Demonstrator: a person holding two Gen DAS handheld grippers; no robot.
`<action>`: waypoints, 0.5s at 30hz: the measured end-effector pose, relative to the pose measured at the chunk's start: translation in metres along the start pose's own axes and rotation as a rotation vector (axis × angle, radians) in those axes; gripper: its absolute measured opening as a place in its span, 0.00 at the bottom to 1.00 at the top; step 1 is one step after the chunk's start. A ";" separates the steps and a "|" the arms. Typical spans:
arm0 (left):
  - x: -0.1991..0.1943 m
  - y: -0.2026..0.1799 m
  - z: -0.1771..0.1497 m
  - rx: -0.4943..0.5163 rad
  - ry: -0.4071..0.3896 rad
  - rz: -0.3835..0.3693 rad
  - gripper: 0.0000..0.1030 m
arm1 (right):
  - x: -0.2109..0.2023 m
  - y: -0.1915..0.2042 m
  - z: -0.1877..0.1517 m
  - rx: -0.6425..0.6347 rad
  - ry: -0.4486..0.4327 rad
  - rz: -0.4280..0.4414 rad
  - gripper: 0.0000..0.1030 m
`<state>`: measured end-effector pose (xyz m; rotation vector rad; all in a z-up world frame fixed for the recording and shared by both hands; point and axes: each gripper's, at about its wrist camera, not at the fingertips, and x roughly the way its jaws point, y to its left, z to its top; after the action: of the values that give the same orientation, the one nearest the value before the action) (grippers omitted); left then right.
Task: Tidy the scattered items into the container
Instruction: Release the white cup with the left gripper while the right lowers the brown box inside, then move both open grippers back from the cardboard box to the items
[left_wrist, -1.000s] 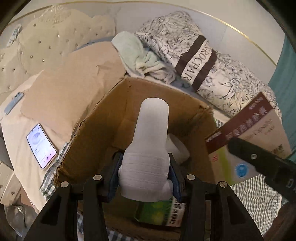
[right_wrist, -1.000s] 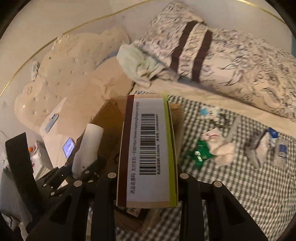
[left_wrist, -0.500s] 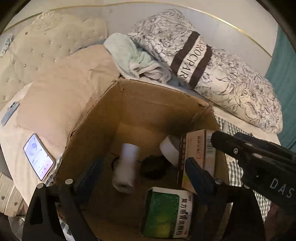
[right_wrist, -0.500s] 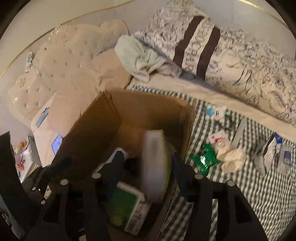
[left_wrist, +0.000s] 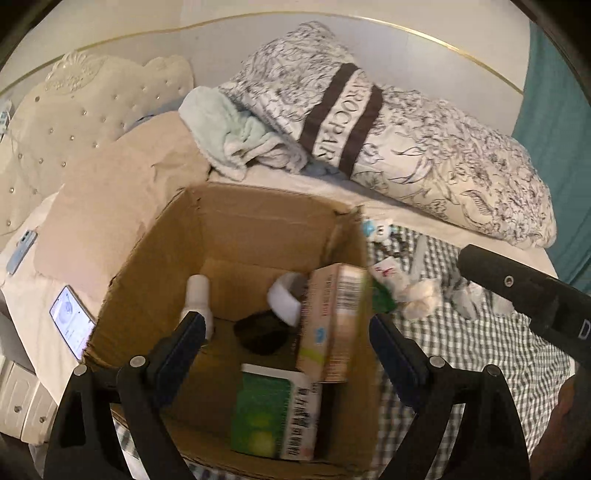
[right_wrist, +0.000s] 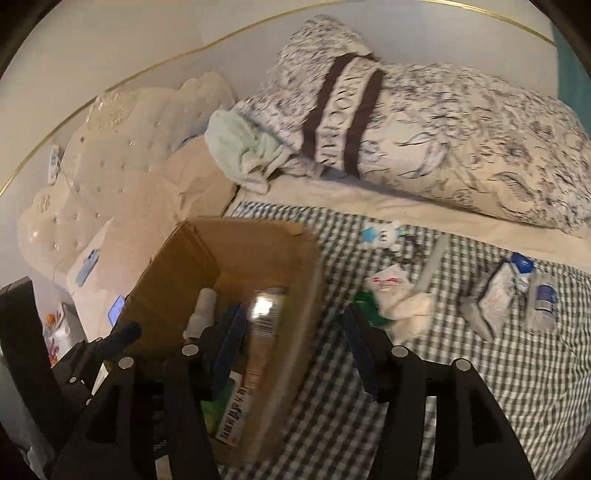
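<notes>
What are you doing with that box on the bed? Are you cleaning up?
Yes. A person holds two grippers and is tidying things into the cardboard box. Both the left gripper and the right gripper have open jaws and hold nothing. In the box lie a white bottle, a tan medicine box and a green medicine box. Crumpled wrappers and a small blue toy wait on the checked blanket.

I see a box (left_wrist: 258, 229) of matt brown corrugated cardboard, rough at its torn rim. Inside it, a white bottle (left_wrist: 197, 295) looks like smooth plastic, and the green carton (left_wrist: 273, 413) is printed card with a slight sheen. The sheet (right_wrist: 461, 387) is checked woven cloth; the towel (left_wrist: 229, 136) is fluffy terry. My grippers' arms are matt black plastic.
</notes>
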<state>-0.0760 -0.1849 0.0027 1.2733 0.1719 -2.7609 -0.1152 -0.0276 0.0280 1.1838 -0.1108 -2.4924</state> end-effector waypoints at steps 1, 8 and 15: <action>-0.003 -0.008 0.000 0.007 -0.006 -0.004 0.90 | -0.006 -0.009 0.000 0.013 -0.009 -0.006 0.53; -0.011 -0.068 -0.007 0.037 -0.061 -0.034 1.00 | -0.037 -0.071 -0.014 0.070 -0.044 -0.085 0.59; 0.018 -0.135 -0.033 0.125 -0.010 -0.076 1.00 | -0.042 -0.139 -0.043 0.150 -0.011 -0.155 0.61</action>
<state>-0.0813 -0.0478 -0.0239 1.3068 0.0477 -2.8829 -0.1005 0.1208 -0.0005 1.2830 -0.2204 -2.6651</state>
